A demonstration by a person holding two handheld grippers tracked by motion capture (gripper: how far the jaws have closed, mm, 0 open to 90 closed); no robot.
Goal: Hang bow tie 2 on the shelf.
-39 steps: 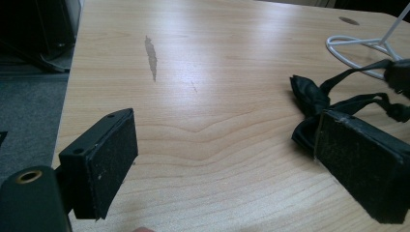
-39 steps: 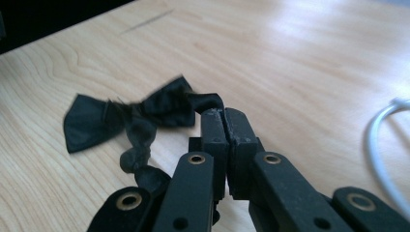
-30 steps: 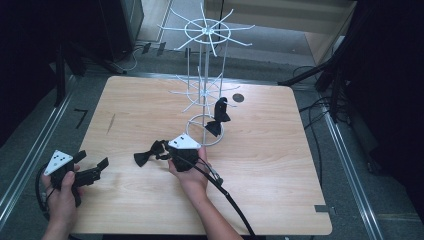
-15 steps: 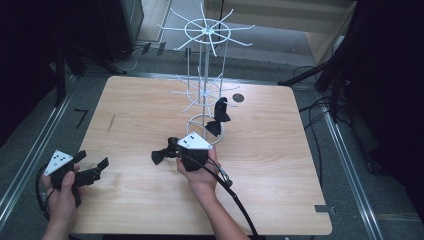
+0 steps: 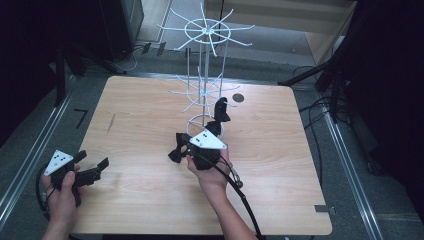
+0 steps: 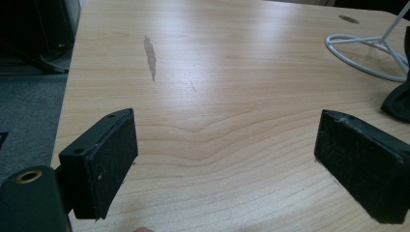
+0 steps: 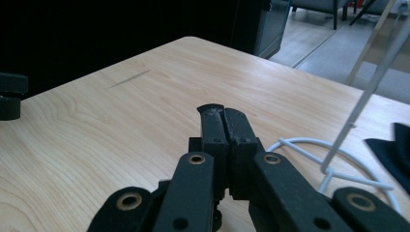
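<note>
A pale wooden table with rounded corners carries a tall white wire display rack with spoked tiers, standing on a ring-shaped wire base toward the far middle of the table. A small black fabric piece hangs low on the rack, just above the ring base. The right tool, black with a grey three-cornered plate on top, is held in the person's right hand near the table's middle, just in front of the rack's base and pointing left; in the right gripper view its two pads are pressed flat together with nothing between them, and the white ring base lies just beyond to the right. The left tool sits at the near left corner of the table in the person's left hand, well apart from the rack; in the left gripper view its black pads stand spread wide over bare wood, with a dark streak in the grain ahead. A small dark round hole marks the table behind the rack.
</note>
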